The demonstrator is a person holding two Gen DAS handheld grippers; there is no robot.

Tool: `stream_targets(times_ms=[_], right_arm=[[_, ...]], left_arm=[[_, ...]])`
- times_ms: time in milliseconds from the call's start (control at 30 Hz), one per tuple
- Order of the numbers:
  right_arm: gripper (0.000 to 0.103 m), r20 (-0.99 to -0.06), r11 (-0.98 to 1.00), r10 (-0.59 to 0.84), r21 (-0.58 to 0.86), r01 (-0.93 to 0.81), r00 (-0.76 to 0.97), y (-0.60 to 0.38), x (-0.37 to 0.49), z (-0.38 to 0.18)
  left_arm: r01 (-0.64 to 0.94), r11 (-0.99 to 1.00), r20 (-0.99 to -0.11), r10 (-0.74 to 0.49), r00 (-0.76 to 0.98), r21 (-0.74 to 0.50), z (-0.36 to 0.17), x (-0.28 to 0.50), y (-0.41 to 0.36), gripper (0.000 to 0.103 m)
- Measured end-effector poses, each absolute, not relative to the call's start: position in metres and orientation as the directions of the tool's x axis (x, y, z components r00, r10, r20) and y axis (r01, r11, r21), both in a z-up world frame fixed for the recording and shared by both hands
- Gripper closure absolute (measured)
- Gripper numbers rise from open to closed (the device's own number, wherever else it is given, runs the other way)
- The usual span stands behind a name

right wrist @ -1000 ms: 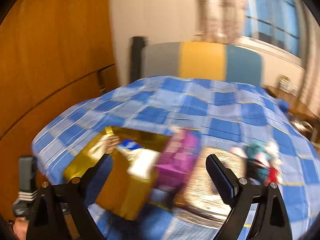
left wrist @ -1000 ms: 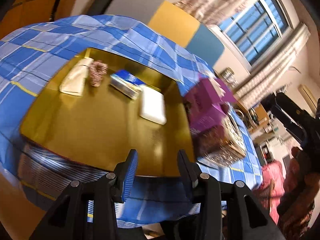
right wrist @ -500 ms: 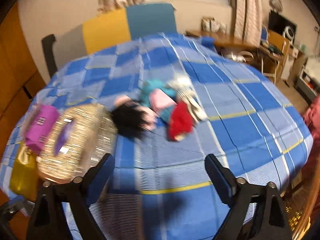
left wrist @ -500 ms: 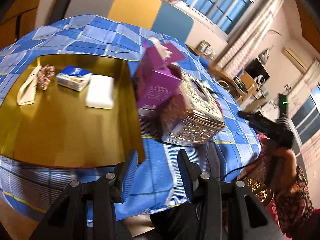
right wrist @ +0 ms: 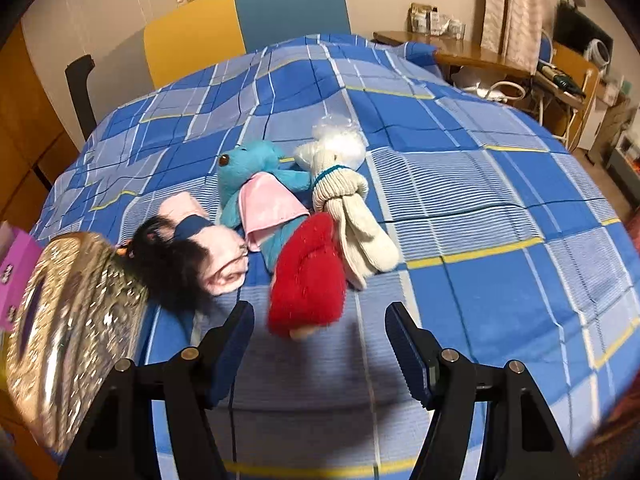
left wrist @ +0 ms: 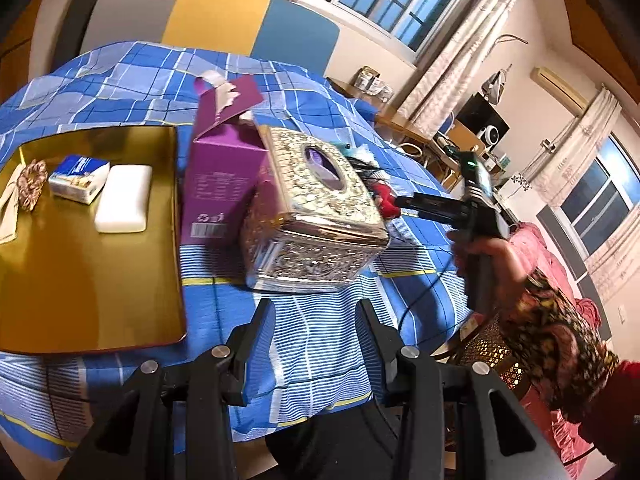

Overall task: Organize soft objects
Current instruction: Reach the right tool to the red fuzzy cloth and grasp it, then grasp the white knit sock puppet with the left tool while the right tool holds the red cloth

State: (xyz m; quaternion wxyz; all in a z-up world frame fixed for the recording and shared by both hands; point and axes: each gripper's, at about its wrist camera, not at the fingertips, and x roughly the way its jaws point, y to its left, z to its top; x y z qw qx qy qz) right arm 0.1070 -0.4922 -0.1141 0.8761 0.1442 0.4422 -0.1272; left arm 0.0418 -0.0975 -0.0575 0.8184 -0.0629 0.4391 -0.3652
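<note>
Soft toys in a group on the checked counter, both tools empty.

The right tool (right wrist: 320, 336) is spread wide, just before the red plush (right wrist: 306, 276); beside it lie the blue plush (right wrist: 256, 184), the white plush (right wrist: 344, 196) and the dark-haired doll (right wrist: 188, 248). The left tool (left wrist: 318, 332) is spread too, over the cloth before the silver tissue box (left wrist: 316, 208), near the gold tray (left wrist: 80, 272).

We see four soft toys huddled on the blue checked surface (right wrist: 500, 184), a red plush (right wrist: 308, 276) nearest us, cream knitted bunny (right wrist: 348, 200) touching its right, turquoise animal in pink cloth (right wrist: 256, 184) behind, black-haired doll (right wrist: 188, 248) lying left.
</note>
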Motion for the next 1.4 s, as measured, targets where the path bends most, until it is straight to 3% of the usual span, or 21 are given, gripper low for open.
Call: stream_targets(times_ms=[267, 333, 433, 700, 867, 1167, 1400], right_arm=[[0.050, -0.837, 0.940, -0.092, 0.106, 0.325, 0.540, -0.489, 0.145, -0.138], [0.062, -0.849, 0.940, -0.087, 0.103, 0.324, 0.521, -0.491, 0.150, -0.144], [0.071, -0.849, 0.941, -0.064, 0.125, 0.316, 0.525, -0.494, 0.148, -0.145], [0.073, -0.873, 0.955, -0.060, 0.090, 0.281, 0.485, -0.506, 0.119, -0.138], [0.073, -0.876, 0.922, 0.005, 0.191, 0.337, 0.483, -0.533, 0.101, -0.144], [0.073, -0.867, 0.855, -0.038, 0.229, 0.466, 0.497, -0.562, 0.082, -0.131], [0.073, -0.882, 0.808, -0.072, 0.222, 0.546, 0.465, -0.585, 0.074, -0.133]], left_arm=[[0.545, 0.733, -0.690, -0.638, 0.343, -0.407, -0.056, 0.044, -0.113, 0.062], [0.549, 0.731, -0.692, -0.638, 0.338, -0.405, -0.056, 0.044, -0.117, 0.062], [0.560, 0.727, -0.694, -0.637, 0.336, -0.396, -0.055, 0.043, -0.121, 0.062], [0.595, 0.710, -0.690, -0.644, 0.331, -0.377, -0.045, 0.043, -0.140, 0.062], [0.630, 0.680, -0.686, -0.660, 0.305, -0.374, -0.033, 0.045, -0.168, 0.062], [0.688, 0.623, -0.693, -0.679, 0.241, -0.371, -0.003, 0.064, -0.258, 0.062], [0.677, 0.614, -0.727, -0.666, 0.167, -0.407, -0.015, 0.099, -0.349, 0.057]])
